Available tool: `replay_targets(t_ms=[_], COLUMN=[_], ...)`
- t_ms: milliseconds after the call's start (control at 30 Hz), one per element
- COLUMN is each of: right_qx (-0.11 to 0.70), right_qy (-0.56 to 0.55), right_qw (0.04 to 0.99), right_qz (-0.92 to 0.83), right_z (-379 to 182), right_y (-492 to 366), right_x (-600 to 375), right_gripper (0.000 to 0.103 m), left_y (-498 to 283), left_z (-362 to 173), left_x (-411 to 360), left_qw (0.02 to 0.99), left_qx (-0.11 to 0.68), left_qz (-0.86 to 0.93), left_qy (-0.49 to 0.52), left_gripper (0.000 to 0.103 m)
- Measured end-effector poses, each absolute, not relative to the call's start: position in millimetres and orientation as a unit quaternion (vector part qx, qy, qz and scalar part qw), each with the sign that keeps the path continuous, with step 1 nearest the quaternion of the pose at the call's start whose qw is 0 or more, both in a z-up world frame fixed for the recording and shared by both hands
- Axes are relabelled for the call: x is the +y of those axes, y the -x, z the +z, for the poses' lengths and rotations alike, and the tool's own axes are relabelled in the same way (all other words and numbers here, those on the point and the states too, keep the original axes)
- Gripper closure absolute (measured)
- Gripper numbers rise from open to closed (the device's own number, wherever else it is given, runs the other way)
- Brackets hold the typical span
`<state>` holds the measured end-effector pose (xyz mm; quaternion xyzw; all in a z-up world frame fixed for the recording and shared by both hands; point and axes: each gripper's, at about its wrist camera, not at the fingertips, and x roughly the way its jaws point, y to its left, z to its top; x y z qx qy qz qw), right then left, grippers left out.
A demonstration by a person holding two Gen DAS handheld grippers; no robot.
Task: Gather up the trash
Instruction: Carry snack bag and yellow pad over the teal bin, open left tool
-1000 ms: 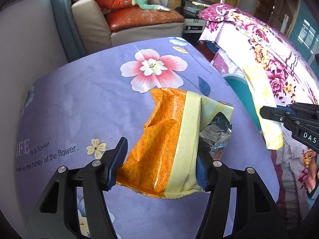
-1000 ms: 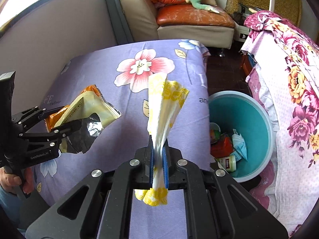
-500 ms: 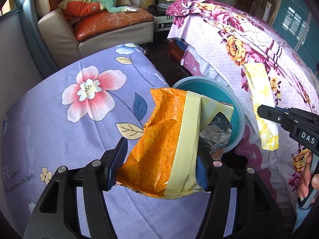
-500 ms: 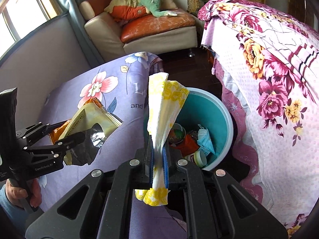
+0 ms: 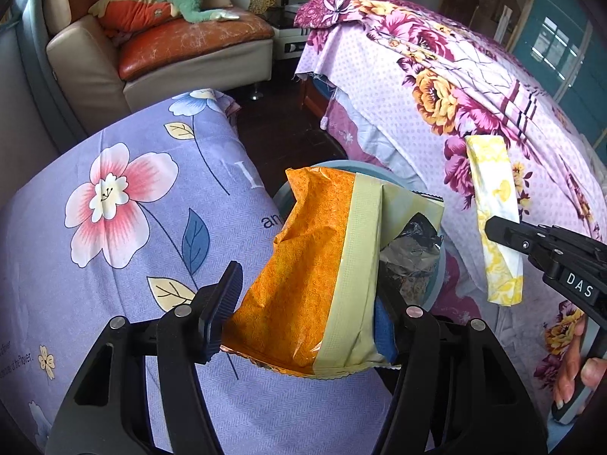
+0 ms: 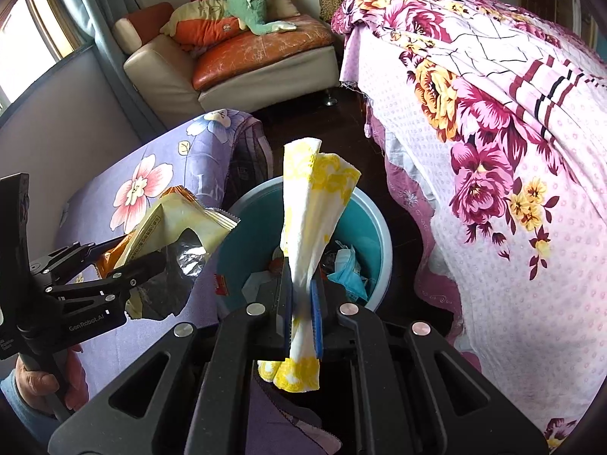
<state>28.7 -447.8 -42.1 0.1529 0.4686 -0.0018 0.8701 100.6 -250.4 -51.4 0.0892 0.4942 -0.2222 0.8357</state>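
My left gripper (image 5: 307, 292) is shut on an orange and pale-yellow snack bag (image 5: 311, 235) with a torn foil opening, held upright in the air. The bag hides most of the teal waste bin (image 5: 438, 273) beneath it. My right gripper (image 6: 303, 292) is shut on a twisted white and yellow paper napkin (image 6: 315, 197), which stands up directly over the teal bin (image 6: 373, 227). In the right wrist view the left gripper (image 6: 125, 261) and its snack bag (image 6: 178, 216) hang at the bin's left rim. The napkin (image 5: 493, 197) also shows at the right of the left wrist view.
The bin holds several pieces of trash (image 6: 345, 265). It stands on dark floor between a purple flowered bedspread (image 5: 114, 227) on the left and a pink flowered bedcover (image 5: 455, 94) on the right. A sofa with cushions and a green plush toy (image 5: 170, 38) stands behind.
Both grippers have carried their trash sideways off the purple bedspread. The bin now lies under the napkin and behind the snack bag. Neither grip has changed.
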Motion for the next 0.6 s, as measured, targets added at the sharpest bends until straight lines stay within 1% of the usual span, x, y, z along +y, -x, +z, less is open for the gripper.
replay_targets(t_ms=[333,400,500,567,600], right_qx=[0.483,0.485,0.488,0.489,0.489], right_qy=[-0.149,-0.148,-0.145,-0.144,-0.144], right_qw=[0.863,0.862,0.861,0.860,0.860], right_qz=[-0.013,-0.014,-0.015,-0.016,-0.016], right_z=[-52,-53,-54,-55,-55], right_y=[-47,-50,-53,-56,-57], right_x=[-453,-452,-451,-450,-450], right_gripper=[0.093,0.093,0.093,0.093,0.093], left_y=[-120,-123,-127,-129,-129], left_z=[-67,-71,-73,-73,-72], left_x=[-266,-267,-266,-265,-264], left_qw=[0.830,0.828,0.828,0.829,0.831], left_qx=[0.502,0.504,0.505,0.505,0.502], left_qz=[-0.228,-0.229,-0.230,-0.230,-0.228], left_qy=[-0.087,-0.087,-0.083,-0.077,-0.076], left_gripper=[0.039,0.037,0.033,0.023,0.021])
